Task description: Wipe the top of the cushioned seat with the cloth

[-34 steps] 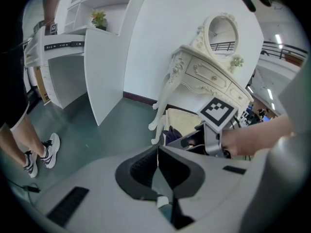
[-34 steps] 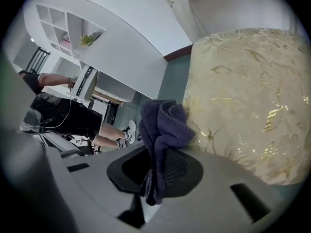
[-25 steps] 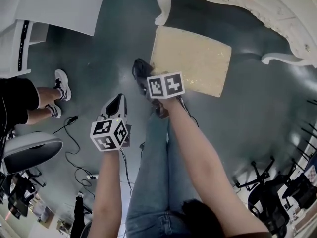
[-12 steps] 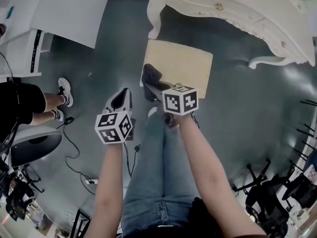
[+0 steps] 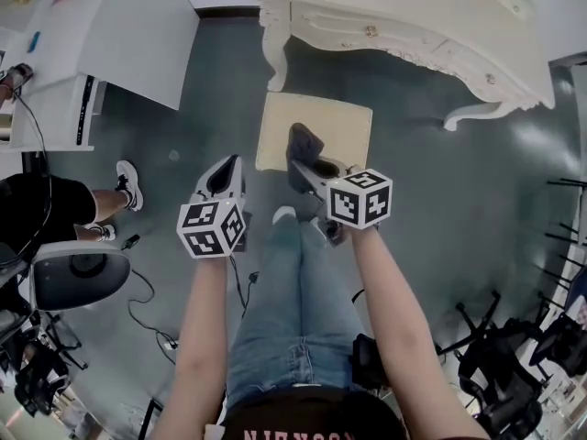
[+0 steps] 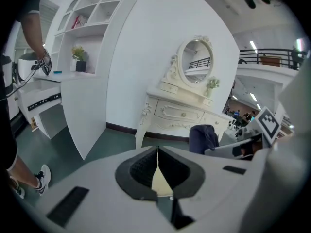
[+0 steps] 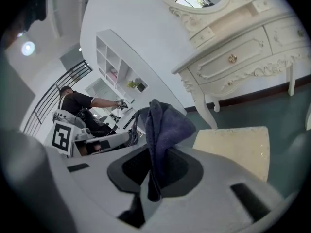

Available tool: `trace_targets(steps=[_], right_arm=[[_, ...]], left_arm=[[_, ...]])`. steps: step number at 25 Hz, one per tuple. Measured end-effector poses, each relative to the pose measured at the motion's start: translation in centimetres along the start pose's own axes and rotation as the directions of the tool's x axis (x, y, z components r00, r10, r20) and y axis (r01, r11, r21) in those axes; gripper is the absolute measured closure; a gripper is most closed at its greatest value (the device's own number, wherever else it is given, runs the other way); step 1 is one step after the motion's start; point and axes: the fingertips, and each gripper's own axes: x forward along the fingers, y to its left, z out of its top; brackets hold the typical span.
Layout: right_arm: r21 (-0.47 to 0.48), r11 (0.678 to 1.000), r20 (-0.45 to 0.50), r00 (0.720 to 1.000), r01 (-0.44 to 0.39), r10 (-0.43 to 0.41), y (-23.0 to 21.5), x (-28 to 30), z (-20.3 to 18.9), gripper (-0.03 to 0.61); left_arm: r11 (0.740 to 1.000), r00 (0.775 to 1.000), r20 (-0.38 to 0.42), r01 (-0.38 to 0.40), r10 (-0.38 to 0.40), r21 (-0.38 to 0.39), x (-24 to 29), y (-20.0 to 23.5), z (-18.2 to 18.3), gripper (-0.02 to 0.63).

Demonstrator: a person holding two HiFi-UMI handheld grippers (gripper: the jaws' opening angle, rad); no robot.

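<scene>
Since a second ago your right hand-held gripper (image 5: 307, 168), clenched on the cloth (image 5: 303, 143), has come over the near edge of the cushioned seat (image 5: 344, 117). The seat spreads toward its 1 o'clock. Your left hand-held gripper (image 5: 220, 180) is clenched, empty.

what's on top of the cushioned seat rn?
Visible top of the cushioned seat is bare. The cloth, clamped in the right tongs, is held up off it; in the head view it hides a patch.
</scene>
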Motion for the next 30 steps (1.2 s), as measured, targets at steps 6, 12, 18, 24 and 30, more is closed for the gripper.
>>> trace_targets(steps=[6, 12, 18, 24, 30], right_arm=[[-0.126, 0.991, 0.031, 0.998, 0.053, -0.049, 1.3, -6.3, 3.1, 0.540], [-0.186, 0.976, 0.122, 0.989, 0.111, -0.089, 3.7, -11.8, 7.2, 0.540], [-0.250, 0.944, 0.260, 0.954, 0.215, -0.148, 6.4, -16.8, 10.6, 0.540], [-0.307, 0.881, 0.399, 0.889, 0.361, -0.225, 8.4, -21.9, 13.2, 0.540], [-0.355, 0.809, 0.516, 0.820, 0.469, -0.249, 10.8, -25.8, 16.2, 0.540]], left_arm=[[0.999, 0.998, 0.065, 0.024, -0.026, 0.040, -2.8, -2.6, 4.5, 0.607], [0.995, 0.990, 0.127, 0.056, -0.066, 0.078, -5.7, -5.7, 8.8, 0.607], [0.982, 0.968, 0.211, 0.102, -0.135, 0.158, -8.2, -9.0, 12.9, 0.607], [0.963, 0.933, 0.310, 0.107, -0.183, 0.247, -11.0, -12.1, 17.8, 0.607], [0.940, 0.901, 0.373, 0.097, -0.223, 0.328, -12.7, -13.7, 21.5, 0.607]])
